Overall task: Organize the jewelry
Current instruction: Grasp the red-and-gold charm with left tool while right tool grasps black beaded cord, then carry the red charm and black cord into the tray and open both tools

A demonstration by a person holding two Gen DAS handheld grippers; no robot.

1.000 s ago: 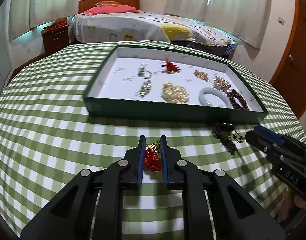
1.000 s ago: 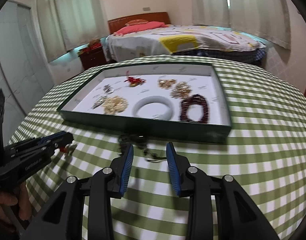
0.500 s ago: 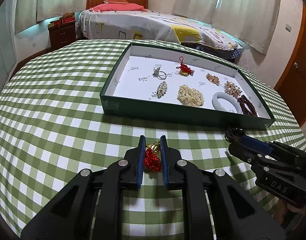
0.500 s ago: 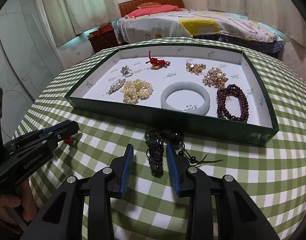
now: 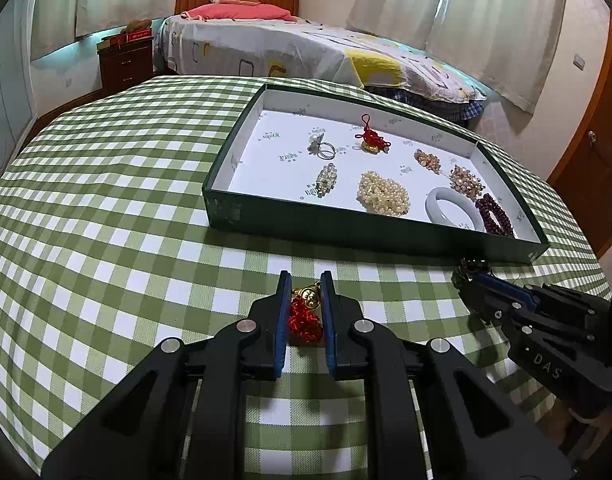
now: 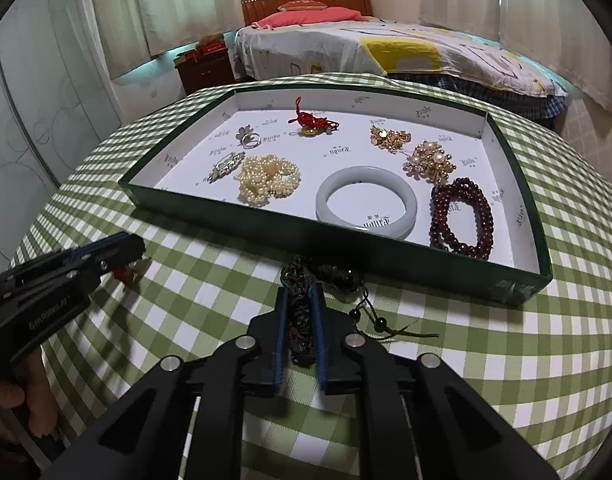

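My left gripper is shut on a red knotted charm with a gold bell, over the checked tablecloth in front of the green tray. My right gripper is shut on a dark braided bracelet lying on the cloth just before the tray's front wall; its cord and beads trail to the right. The tray holds a pearl strand, a white jade bangle, a dark red bead bracelet, gold brooches, a ring and another red charm.
The round table has a green-and-white checked cloth. A bed and a wooden nightstand stand behind it. The left gripper shows at the left of the right wrist view; the right gripper shows at the right of the left wrist view.
My right gripper has moved forward and closed on the dark braided bracelet. My left gripper, still holding the red charm, has shifted left relative to the tray.
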